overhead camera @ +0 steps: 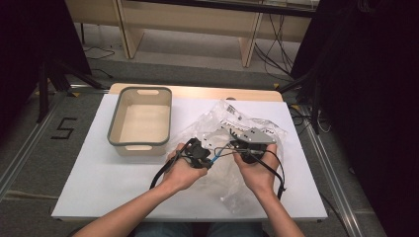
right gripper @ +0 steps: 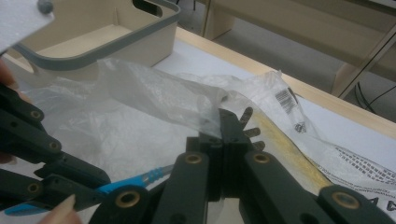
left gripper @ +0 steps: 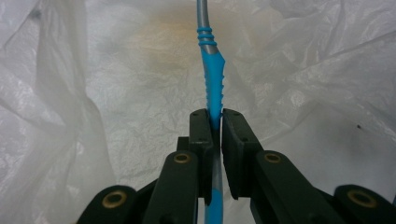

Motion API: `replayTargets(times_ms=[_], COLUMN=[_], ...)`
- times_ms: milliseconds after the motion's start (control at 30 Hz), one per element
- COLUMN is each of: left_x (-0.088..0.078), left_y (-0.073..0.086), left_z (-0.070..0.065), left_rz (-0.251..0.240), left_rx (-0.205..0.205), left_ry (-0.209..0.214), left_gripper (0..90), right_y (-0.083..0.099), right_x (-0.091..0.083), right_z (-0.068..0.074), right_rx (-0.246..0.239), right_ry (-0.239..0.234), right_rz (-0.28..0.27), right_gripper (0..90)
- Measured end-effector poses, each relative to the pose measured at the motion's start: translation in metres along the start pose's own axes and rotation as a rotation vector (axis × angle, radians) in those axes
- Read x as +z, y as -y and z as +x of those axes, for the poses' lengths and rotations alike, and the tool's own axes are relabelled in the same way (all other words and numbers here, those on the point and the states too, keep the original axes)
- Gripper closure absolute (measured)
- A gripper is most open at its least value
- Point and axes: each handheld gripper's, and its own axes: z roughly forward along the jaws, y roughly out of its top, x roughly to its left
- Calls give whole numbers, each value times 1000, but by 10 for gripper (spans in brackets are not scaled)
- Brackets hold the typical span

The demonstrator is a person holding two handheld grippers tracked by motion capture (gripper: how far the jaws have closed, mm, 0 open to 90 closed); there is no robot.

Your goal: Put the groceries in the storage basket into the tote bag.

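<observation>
You are working at a white bench (overhead camera: 99, 173), and the high view is showing its whole layout: a beige bin with a grey rim (overhead camera: 140, 121) sitting empty at the left, and a crumpled clear plastic bag (overhead camera: 232, 123) lying to its right, under both grippers. The right gripper view is adding the bag's printing, a barcode label (right gripper: 283, 99) and lines of black text too small to read, and the yellowish strip along the bag. Your right gripper (right gripper: 223, 135) is pinching a fold of the bag film, jaws pressed together on it. The left gripper view is giving the closest look at the utensil handle (left gripper: 211, 70): grey metal with a ridged blue grip. Your left gripper (left gripper: 214, 122) is clamping that blue grip, over the bag.
</observation>
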Motion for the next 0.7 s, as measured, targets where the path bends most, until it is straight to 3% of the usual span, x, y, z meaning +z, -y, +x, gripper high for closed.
replayTargets(times_ms=[367, 700], left_x=[12, 21], left_y=[-4, -8], left_z=[4, 8], left_rz=[28, 14], left_rx=[-27, -59], left_ry=[-8, -25], left_gripper=[825, 824], right_y=[0, 0], right_x=[0, 0], right_z=[0, 1], right_rx=[3, 2], right_ry=[-6, -11], right_rz=[-3, -3], right_gripper=[900, 900])
